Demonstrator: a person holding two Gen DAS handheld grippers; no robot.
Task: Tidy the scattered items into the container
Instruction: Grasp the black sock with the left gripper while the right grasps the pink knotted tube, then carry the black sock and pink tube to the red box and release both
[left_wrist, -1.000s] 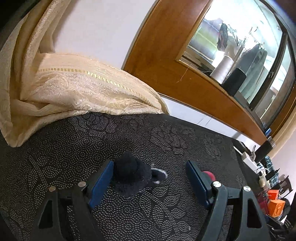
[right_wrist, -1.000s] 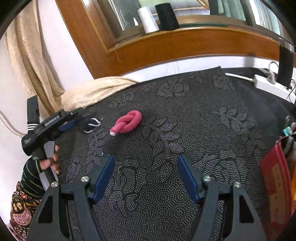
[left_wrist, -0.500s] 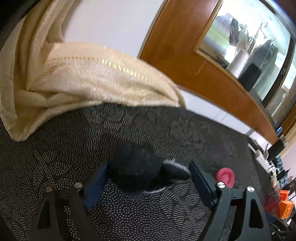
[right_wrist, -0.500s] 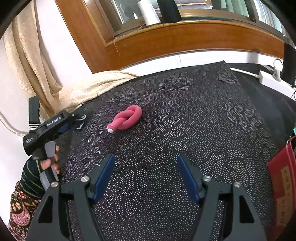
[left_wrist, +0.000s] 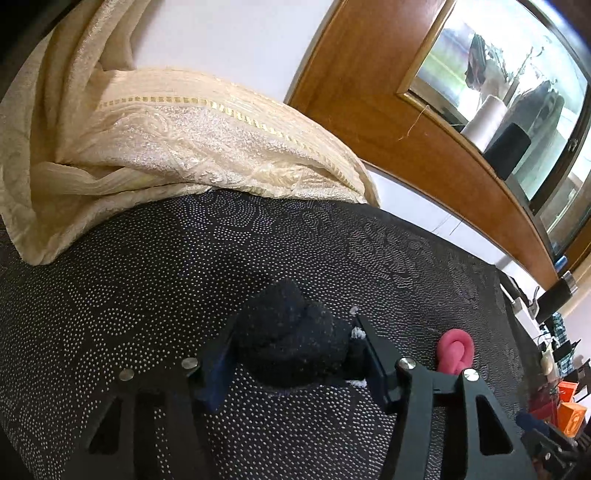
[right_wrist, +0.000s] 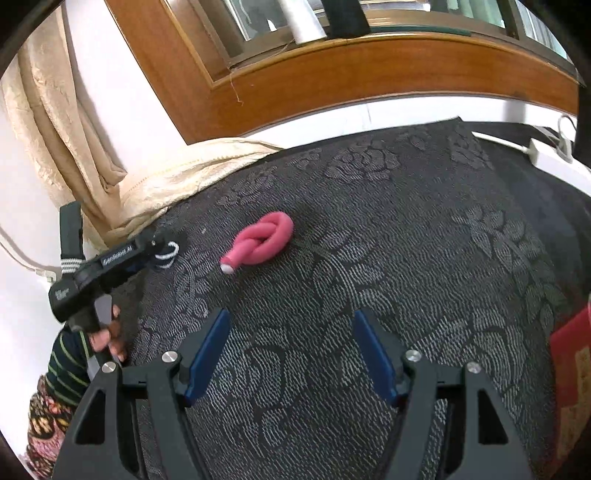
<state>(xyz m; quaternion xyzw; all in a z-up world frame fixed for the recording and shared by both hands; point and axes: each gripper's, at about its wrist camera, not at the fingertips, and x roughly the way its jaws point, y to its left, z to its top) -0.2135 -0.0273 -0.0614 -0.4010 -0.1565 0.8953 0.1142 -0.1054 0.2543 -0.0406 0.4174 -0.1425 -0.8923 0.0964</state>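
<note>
Two blue-padded black fingers of the left gripper (left_wrist: 295, 354), closing on a dark, fuzzy rolled sock (left_wrist: 291, 339) with a white-striped cuff poking out by the right-hand finger; pads hard against both sides of the soft bundle, the bundle resting on the tabletop (left_wrist: 147, 280). Seen from the right wrist view: same left gripper (right_wrist: 159, 247) low at the tabletop's left edge, white stripes of the sock (right_wrist: 168, 254) just visible at its tip, a hand (right_wrist: 107, 332) around the black handle, a striped sleeve (right_wrist: 70, 365) below.

Right gripper (right_wrist: 291, 354) hovering above the tabletop (right_wrist: 406, 229), blue flat pads set well apart, nothing between them but patterned cloth.

Near the sock, off to its right: a pink foam roller (left_wrist: 456, 350) tied into a soft knot, smooth and tubular, lying loose on the cloth; in the right wrist view the same pink foam roller (right_wrist: 262, 242) with a white end cap, well ahead of the right gripper and apart from the left one.

Tabletop covering dark, woven, with raised dotted rose shapes. At its far left edge a cream curtain (left_wrist: 166, 140), shimmery, embossed, with a gold dashed band, bunched in folds onto the cloth. Behind, a glossy brown wooden window frame (left_wrist: 369, 103), a white cone of thread (left_wrist: 484, 122) and a black one (left_wrist: 508, 147) on its sill. At the far right edge, a red flat container wall (right_wrist: 570, 369), only partly in view.
</note>
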